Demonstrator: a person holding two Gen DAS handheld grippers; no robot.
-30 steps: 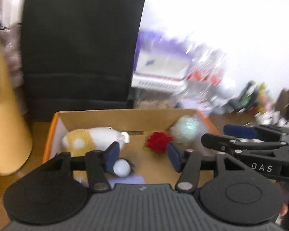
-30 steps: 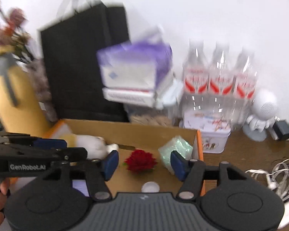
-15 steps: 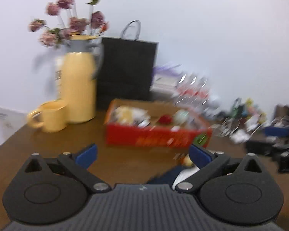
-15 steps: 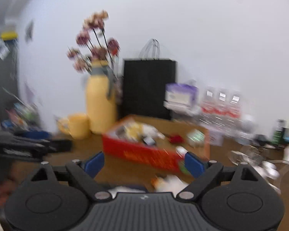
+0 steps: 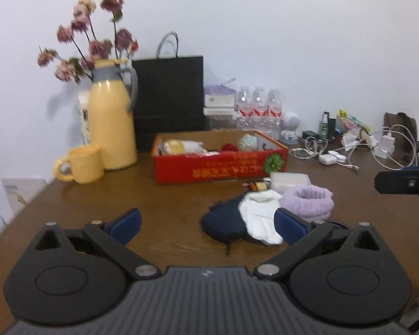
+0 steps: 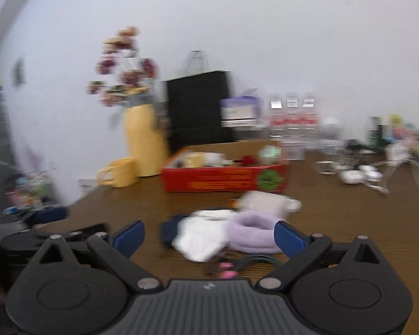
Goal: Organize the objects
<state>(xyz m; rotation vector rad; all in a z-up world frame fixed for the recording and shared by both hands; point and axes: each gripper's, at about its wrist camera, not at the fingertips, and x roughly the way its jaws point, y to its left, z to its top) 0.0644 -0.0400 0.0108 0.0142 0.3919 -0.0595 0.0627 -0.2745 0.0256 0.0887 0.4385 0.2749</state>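
Note:
A red cardboard box (image 5: pixel 220 167) (image 6: pixel 223 180) stands mid-table with a plush toy (image 5: pixel 181 146), a red flower (image 5: pixel 228 147) and a pale green bundle (image 5: pixel 248 142) inside. In front of it lie a dark blue pouch (image 5: pixel 223 223) (image 6: pixel 169 230), a white cloth (image 5: pixel 261 217) (image 6: pixel 201 237), a purple fluffy ring (image 5: pixel 307 201) (image 6: pixel 251 230) and a small white box (image 5: pixel 289 180) (image 6: pixel 261 201). My left gripper (image 5: pixel 208 223) is open and empty, just short of the pouch. My right gripper (image 6: pixel 209 237) is empty, its jaws still opening, with cloth and ring beyond its fingers.
A yellow jug (image 5: pixel 111 128) with flowers and a yellow mug (image 5: pixel 83 167) stand left of the box. Behind it are a black paper bag (image 5: pixel 167 97) and water bottles (image 5: pixel 258 109). Cables and chargers (image 5: pixel 349 150) clutter the right. The table's edge (image 5: pixel 19 215) runs along the left.
Both grippers have pulled back from over the box and opened wider. The box now stands farther off, and the loose things in front of it have come into view.

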